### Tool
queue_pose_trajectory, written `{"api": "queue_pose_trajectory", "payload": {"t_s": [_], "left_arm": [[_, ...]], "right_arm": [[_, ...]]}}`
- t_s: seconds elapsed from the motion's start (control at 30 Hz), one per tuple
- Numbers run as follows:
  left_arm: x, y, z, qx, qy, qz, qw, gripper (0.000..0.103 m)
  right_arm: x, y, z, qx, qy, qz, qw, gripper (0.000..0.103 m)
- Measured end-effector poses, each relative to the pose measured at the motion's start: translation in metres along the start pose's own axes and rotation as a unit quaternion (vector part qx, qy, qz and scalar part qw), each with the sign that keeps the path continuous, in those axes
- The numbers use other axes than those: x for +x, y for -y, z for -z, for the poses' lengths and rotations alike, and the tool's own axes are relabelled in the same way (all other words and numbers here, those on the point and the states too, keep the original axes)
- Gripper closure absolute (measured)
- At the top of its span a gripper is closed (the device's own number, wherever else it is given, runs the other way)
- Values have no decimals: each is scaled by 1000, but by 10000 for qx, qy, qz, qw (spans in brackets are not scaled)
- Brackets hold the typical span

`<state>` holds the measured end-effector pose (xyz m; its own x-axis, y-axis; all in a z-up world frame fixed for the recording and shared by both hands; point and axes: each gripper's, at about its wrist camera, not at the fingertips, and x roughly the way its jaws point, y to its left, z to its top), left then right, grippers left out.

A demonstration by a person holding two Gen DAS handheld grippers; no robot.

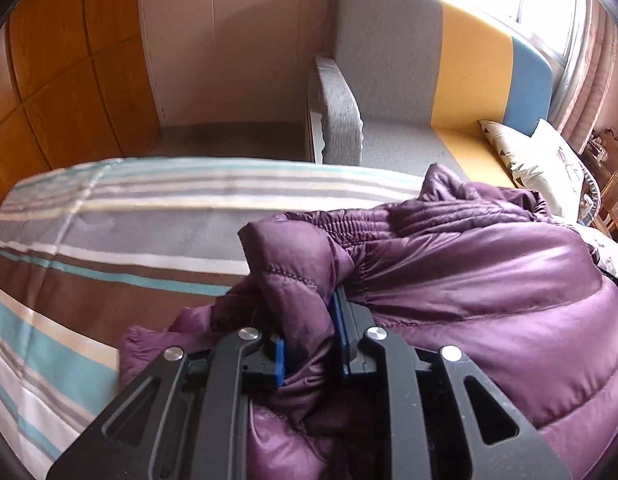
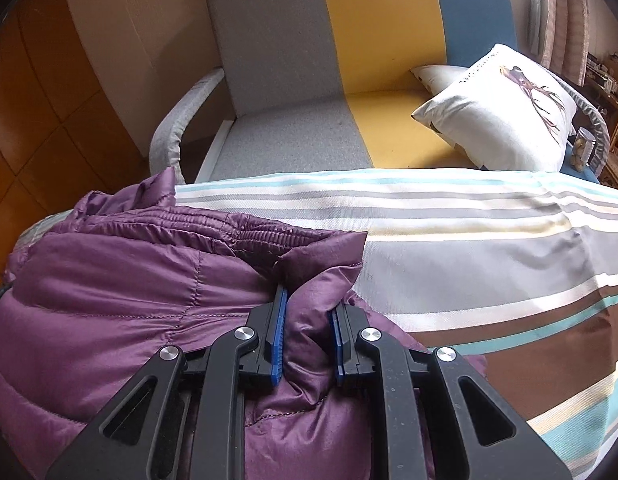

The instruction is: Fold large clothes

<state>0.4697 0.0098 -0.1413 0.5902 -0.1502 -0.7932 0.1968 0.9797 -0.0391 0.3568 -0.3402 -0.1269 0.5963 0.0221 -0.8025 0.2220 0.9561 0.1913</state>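
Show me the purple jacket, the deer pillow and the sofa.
purple jacket (image 2: 109,280), right wrist view, quilted body panel.
deer pillow (image 2: 505,116), right wrist view, white front face.
sofa (image 2: 277,40), right wrist view, grey backrest.

Both cameras sit low, looking forward along their own fingers, tight on the purple jacket (image 1: 489,272). The left wrist view has its left gripper (image 1: 309,340) at the bottom edge, jacket to its right, striped sheet (image 1: 89,240) to its left. The right wrist view mirrors that over the right gripper (image 2: 307,336). Both face the sofa (image 2: 309,60) beyond, and share jacket, sheet and sofa.
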Motion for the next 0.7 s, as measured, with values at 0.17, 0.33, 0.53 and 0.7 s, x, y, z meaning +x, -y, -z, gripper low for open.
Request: {"api": "queue_pose_trajectory", "payload": {"t_s": [0.17,0.33,0.53,0.7], "left_arm": [[7,-1,9,-26,165,-35,9999,80],[1,1,9,17,189,-110,9998,75],[-49,0,14,-244,483,-268,9982,36],[-101,10,25,-334,1023,-235,9939,31]], "right_arm": [[2,-1,8,-80,253,77,9996,86],[0,-2,7,-110,267,218,9993,76],[-33,-2,3,-42,306,303,9991,40],[-84,-17,10,-101,861,262,9959,38]]}}
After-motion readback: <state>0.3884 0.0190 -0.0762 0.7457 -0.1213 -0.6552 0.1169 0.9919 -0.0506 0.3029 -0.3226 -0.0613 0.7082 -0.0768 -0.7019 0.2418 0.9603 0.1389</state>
